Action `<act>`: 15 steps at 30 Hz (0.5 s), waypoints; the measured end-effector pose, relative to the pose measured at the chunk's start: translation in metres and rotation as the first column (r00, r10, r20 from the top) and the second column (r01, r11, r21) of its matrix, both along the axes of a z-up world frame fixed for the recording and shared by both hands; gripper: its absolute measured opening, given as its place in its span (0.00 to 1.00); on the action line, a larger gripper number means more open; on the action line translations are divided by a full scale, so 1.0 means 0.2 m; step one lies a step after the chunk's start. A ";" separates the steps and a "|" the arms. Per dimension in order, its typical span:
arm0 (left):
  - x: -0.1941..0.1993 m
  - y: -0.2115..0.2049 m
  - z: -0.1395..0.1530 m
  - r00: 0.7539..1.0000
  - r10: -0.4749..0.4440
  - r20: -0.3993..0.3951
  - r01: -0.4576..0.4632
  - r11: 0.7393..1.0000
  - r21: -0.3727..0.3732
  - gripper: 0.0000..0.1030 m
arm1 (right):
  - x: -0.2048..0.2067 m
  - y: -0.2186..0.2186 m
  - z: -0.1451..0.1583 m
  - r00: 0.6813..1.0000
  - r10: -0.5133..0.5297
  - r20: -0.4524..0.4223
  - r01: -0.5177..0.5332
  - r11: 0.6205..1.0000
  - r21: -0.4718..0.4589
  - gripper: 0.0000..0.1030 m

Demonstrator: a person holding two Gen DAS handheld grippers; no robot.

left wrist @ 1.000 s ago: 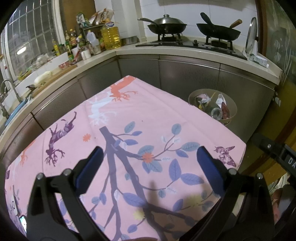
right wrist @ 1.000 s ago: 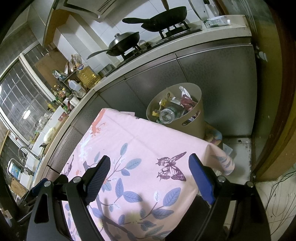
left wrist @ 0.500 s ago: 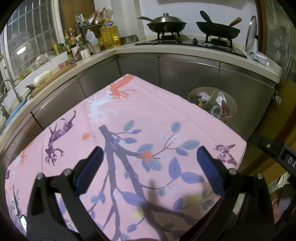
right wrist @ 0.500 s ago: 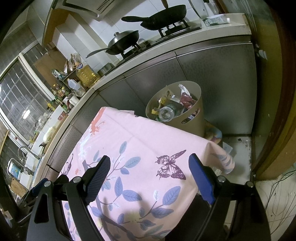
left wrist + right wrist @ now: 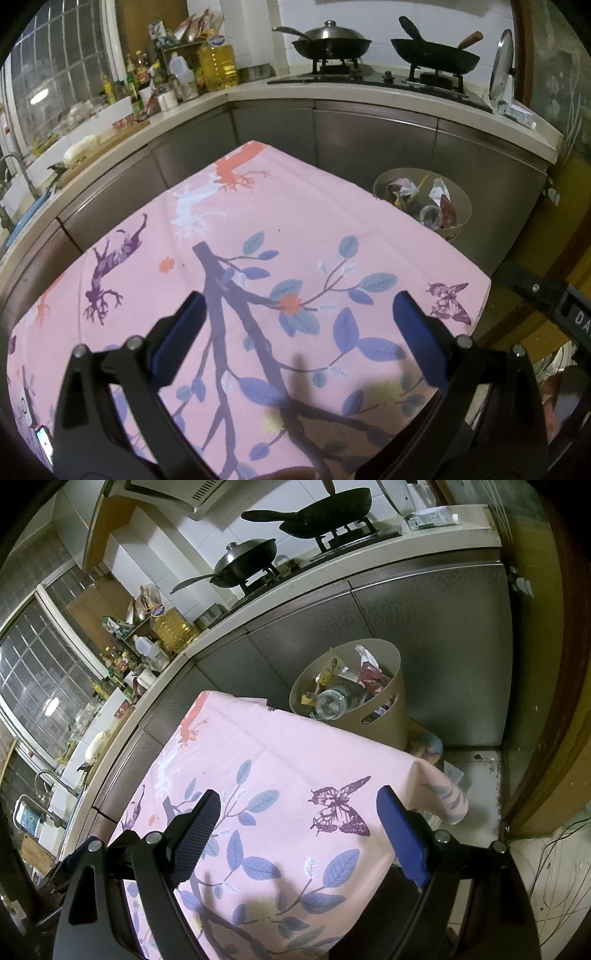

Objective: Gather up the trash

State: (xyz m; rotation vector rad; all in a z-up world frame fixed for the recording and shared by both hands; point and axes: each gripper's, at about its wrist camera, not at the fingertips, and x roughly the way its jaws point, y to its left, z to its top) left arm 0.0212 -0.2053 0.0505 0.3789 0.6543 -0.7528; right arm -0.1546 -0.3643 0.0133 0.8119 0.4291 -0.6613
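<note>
A beige trash bin [image 5: 463, 216] [image 5: 389, 686] stands on the floor past the table's far right corner, filled with crumpled wrappers and a clear plastic bottle [image 5: 332, 701]. My left gripper [image 5: 299, 317] hovers open over the pink floral tablecloth [image 5: 258, 221], nothing between its blue pads. My right gripper [image 5: 299, 812] is open too, above the cloth's near right corner by a purple butterfly print [image 5: 341, 808], with nothing held. I see no loose trash on the cloth.
Grey cabinet fronts [image 5: 369, 140] and a counter wrap the table's far and left sides. Two woks [image 5: 328, 40] sit on the stove. Bottles and an oil jug [image 5: 216, 66] crowd the counter corner. A sink [image 5: 33, 812] is at the left; cables [image 5: 554, 867] lie on the floor at the right.
</note>
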 end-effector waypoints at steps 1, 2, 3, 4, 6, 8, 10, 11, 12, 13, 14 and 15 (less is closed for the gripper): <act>0.00 0.01 0.00 1.000 0.000 -0.001 0.000 1.000 0.002 0.94 | 0.00 0.01 0.00 1.000 0.000 -0.001 0.000 1.000 -0.001 0.80; 0.01 0.01 0.00 1.000 -0.002 -0.002 0.002 1.000 0.004 0.94 | 0.00 0.01 0.00 1.000 0.000 -0.001 0.000 1.000 0.000 0.80; 0.01 0.01 0.01 1.000 -0.003 -0.002 0.003 1.000 0.006 0.94 | 0.00 0.01 -0.01 1.000 0.000 -0.001 0.000 1.000 0.001 0.81; 0.01 0.03 0.00 1.000 -0.004 -0.002 0.004 1.000 0.007 0.94 | 0.00 0.01 0.00 1.000 -0.001 -0.001 0.001 1.000 0.000 0.81; 0.01 0.00 0.01 1.000 -0.003 -0.003 0.003 1.000 0.006 0.94 | 0.00 0.01 -0.01 1.000 0.000 -0.001 0.000 1.000 0.000 0.80; 0.01 0.00 0.00 1.000 -0.004 -0.004 0.004 1.000 0.008 0.94 | 0.00 0.02 -0.01 1.000 0.000 -0.002 0.000 1.000 0.002 0.80; 0.01 0.01 0.00 1.000 -0.005 -0.007 0.005 1.000 0.011 0.94 | 0.00 0.02 -0.01 1.000 -0.001 -0.002 0.001 1.000 0.001 0.80; 0.02 0.01 0.00 1.000 -0.006 -0.008 0.006 1.000 0.013 0.94 | 0.00 0.01 0.00 1.000 -0.001 -0.002 0.001 1.000 0.002 0.81; 0.02 0.01 0.00 1.000 -0.006 -0.008 0.006 1.000 0.013 0.94 | 0.00 0.01 0.00 1.000 -0.001 -0.002 0.001 1.000 0.002 0.80; 0.02 0.01 0.00 1.000 -0.007 -0.008 0.007 1.000 0.013 0.94 | 0.00 0.01 0.00 1.000 -0.001 -0.002 0.001 1.000 0.001 0.81; 0.02 0.03 0.00 1.000 -0.008 -0.008 0.008 1.000 0.014 0.94 | 0.01 0.01 0.00 1.000 -0.001 -0.002 0.001 1.000 0.002 0.80; 0.02 0.01 0.00 1.000 -0.007 -0.008 0.007 1.000 0.014 0.94 | 0.00 0.01 0.00 1.000 0.000 -0.003 0.000 1.000 0.002 0.81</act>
